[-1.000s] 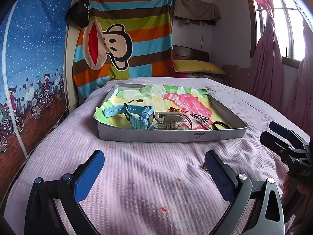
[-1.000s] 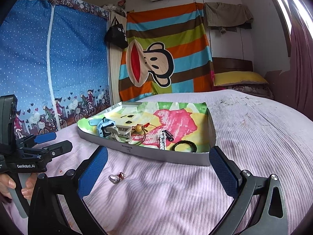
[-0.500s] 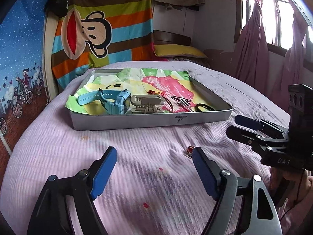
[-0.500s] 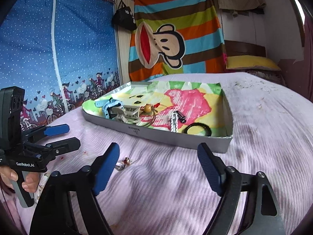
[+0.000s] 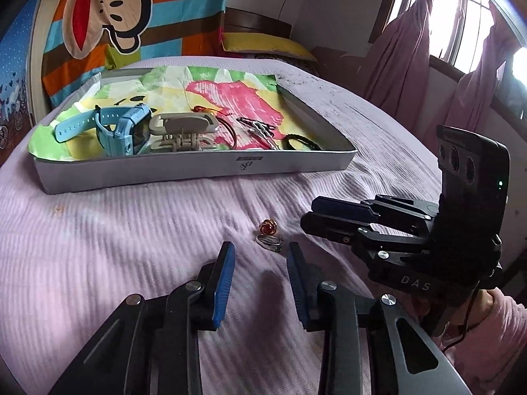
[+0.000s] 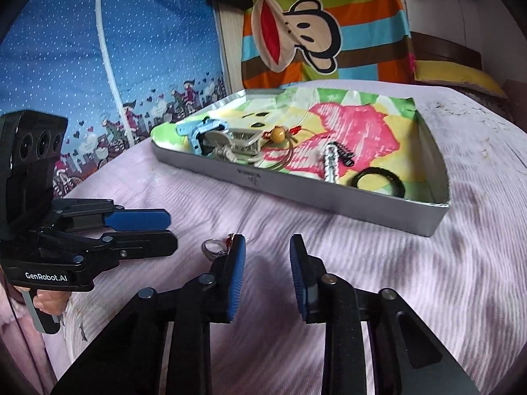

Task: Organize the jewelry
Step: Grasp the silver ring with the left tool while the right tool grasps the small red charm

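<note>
Lilac bedding (image 5: 115,230) is spread under a grey tray (image 5: 197,171) holding a blue watch (image 5: 122,125), a hair clip (image 5: 184,131) and a black band (image 6: 378,181). Both grippers, wide apart a second ago, have been lowered toward a loose ring (image 5: 270,235) lying just beyond the fingertips, outside the tray. The left gripper (image 5: 260,263) and right gripper (image 6: 266,256) are closing on nothing, so a pickup seems imminent. Open bedding remains between ring and tray wall.
</note>
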A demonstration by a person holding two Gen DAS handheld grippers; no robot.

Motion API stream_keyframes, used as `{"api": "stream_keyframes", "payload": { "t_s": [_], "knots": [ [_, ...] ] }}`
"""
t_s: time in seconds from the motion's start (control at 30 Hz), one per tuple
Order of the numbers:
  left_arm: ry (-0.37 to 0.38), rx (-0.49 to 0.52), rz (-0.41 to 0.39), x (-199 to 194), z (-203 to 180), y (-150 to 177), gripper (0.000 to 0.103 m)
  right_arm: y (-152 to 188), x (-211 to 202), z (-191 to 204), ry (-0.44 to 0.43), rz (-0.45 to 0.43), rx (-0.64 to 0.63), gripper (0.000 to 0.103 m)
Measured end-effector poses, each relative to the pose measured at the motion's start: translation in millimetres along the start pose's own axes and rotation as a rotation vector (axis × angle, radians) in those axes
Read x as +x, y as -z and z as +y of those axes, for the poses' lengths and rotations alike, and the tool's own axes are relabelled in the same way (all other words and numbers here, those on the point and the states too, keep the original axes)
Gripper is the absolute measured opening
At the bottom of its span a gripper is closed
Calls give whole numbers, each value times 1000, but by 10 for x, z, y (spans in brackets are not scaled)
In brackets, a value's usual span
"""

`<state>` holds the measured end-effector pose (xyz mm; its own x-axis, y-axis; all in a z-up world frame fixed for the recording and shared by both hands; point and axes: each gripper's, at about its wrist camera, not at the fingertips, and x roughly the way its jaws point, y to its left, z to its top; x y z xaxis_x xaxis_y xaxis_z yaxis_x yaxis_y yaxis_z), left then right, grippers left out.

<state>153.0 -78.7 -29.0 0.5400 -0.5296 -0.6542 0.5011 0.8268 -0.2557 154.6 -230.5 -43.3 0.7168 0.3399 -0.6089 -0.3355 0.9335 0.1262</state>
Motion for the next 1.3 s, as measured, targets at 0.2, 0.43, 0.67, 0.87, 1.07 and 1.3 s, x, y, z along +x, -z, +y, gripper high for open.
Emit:
{"api": "stream_keyframes", "payload": {
  "t_s": [0.2,0.43,0.67,0.87,1.07,1.3],
  "knots": [
    [16,-34,64,170,43,-72,24,25,84,-34,-29,38,10,18],
    [11,-48,120,320,61,-125,19,27,132,-68,-49,54,23,18],
    [-20,-59,142,425,95,-178,9,27,176,-84,-56,67,28,18],
    [-15,-108,133,487,189,-226,8,5,236,-105,-53,77,31,18],
    [3,-155,114,490,282,-236,7,-24,299,-109,-56,89,27,18],
    [10,-202,99,498,377,-257,6,-38,332,-27,-71,103,-8,18]
  ]
}}
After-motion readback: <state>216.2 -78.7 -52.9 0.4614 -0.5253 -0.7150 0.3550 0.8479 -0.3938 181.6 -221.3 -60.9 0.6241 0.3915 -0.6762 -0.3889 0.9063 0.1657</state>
